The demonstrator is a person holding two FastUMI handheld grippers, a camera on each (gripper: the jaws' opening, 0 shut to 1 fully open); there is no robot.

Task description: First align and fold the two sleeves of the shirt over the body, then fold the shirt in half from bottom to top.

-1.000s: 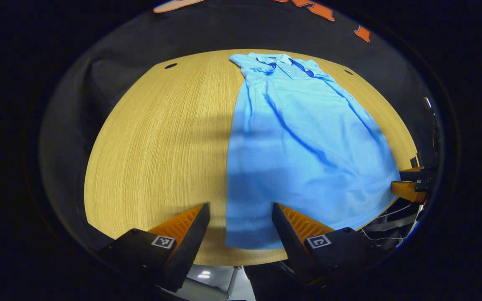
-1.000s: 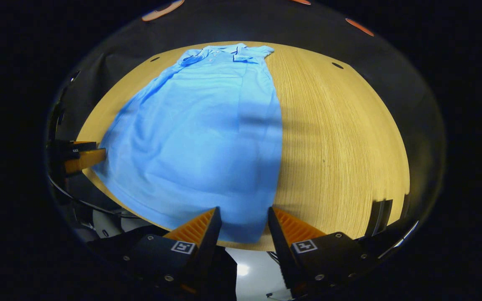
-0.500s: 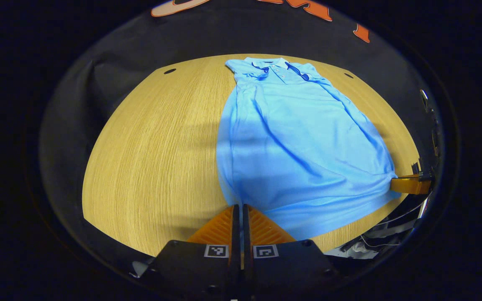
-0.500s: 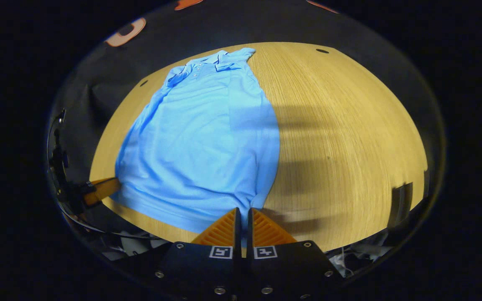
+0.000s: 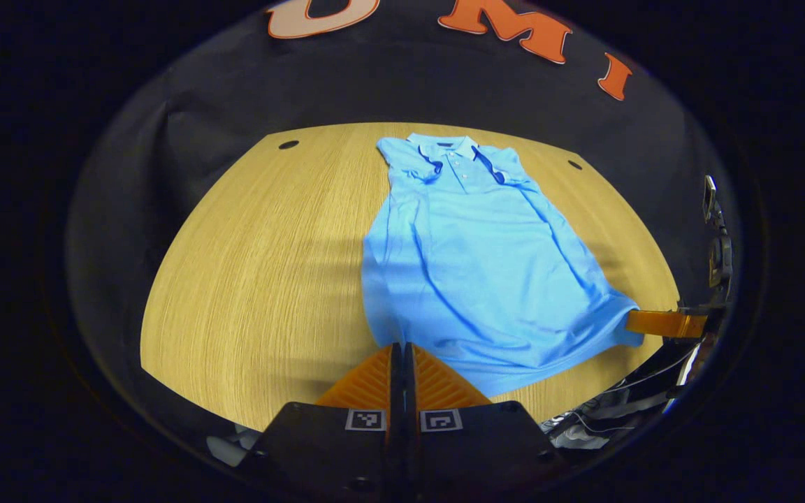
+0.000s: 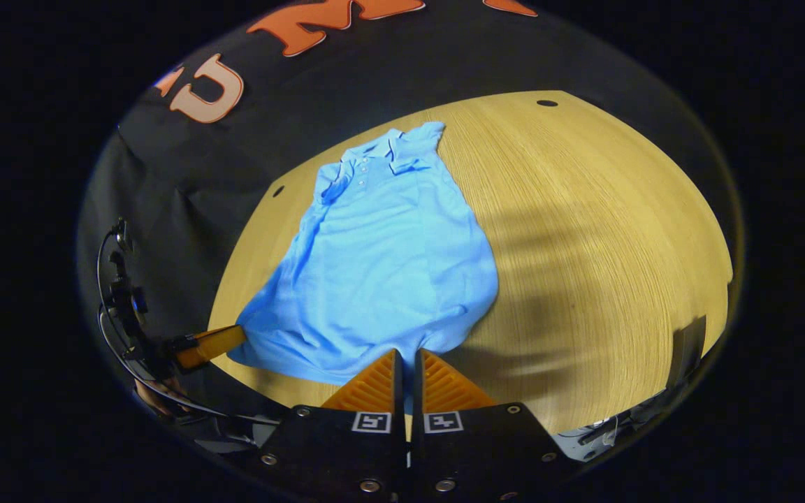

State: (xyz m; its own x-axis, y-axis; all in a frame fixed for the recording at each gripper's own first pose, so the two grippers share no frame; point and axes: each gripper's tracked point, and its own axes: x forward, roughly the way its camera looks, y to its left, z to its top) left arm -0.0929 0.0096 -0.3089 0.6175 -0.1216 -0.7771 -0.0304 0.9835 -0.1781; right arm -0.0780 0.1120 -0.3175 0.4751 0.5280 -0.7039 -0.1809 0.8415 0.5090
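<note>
— Left gripper view: what is the left gripper doing?
— Its fingers are pressed together on the hem of the blue shirt, at the corner nearest the bench's front edge.

— And the other one?
— The right gripper pinches the opposite hem corner the same way; from the left gripper view it reaches in at the bench's right edge, gripping the cloth there.

— Where does the shirt lie?
— Lengthwise on the wooden bench, collar toward the far edge, both short sleeves folded over the body, the hem end drawn up and wrinkled between the two grippers.
</note>
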